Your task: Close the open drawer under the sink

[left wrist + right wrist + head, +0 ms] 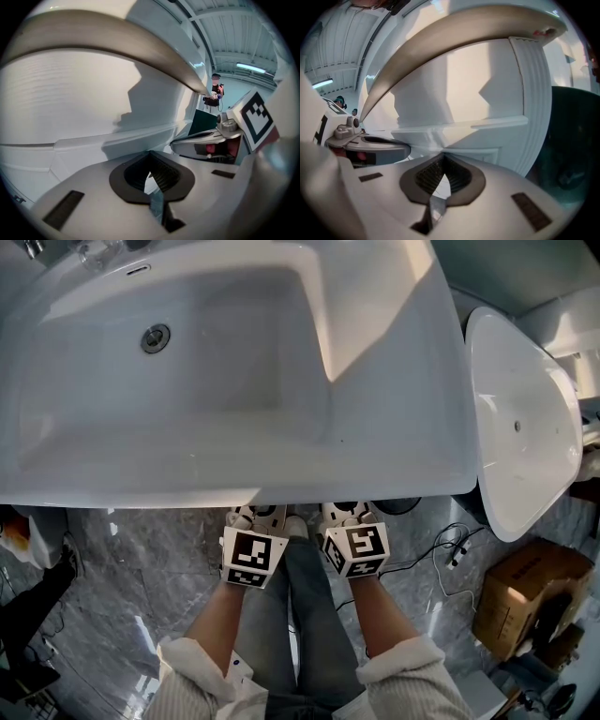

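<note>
Under sink [281, 486], left tool [150, 153] and right tool [442, 154] closed, tips near drawer front [478, 89].

**Both grippers shut, side by side**

Left gripper [255, 519] and right gripper [352, 517] sit level, close together but not touching, noses pointing forward, away from the body. Each has its jaws together, pads [165, 171] meeting at the tips, empty. Left forearm [217, 622] and right forearm [380, 618] are bare and roughly parallel. Pale sleeves [403, 667] are pushed up.
</note>
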`<action>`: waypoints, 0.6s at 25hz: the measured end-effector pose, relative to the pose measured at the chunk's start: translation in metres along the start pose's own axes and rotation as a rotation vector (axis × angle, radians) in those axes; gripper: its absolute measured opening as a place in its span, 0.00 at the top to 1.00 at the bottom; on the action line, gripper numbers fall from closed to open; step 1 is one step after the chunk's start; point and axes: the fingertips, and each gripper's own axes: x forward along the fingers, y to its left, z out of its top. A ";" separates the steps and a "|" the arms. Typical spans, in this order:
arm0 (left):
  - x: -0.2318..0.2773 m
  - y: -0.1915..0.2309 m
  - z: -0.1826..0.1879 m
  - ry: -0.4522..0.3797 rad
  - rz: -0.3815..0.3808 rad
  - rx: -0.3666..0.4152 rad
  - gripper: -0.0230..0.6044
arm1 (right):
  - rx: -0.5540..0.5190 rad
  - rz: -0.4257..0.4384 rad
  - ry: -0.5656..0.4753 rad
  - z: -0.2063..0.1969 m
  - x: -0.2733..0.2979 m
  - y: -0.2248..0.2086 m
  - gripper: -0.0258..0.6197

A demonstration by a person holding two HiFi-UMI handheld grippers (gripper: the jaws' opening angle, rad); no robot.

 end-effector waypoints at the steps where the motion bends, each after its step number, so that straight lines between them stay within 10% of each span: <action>1: 0.000 0.000 0.000 0.000 0.001 -0.001 0.94 | 0.001 -0.002 0.000 0.000 0.000 0.000 0.95; 15: -0.016 -0.033 0.039 -0.050 -0.023 -0.017 0.94 | 0.055 -0.030 -0.006 0.016 -0.041 0.003 0.95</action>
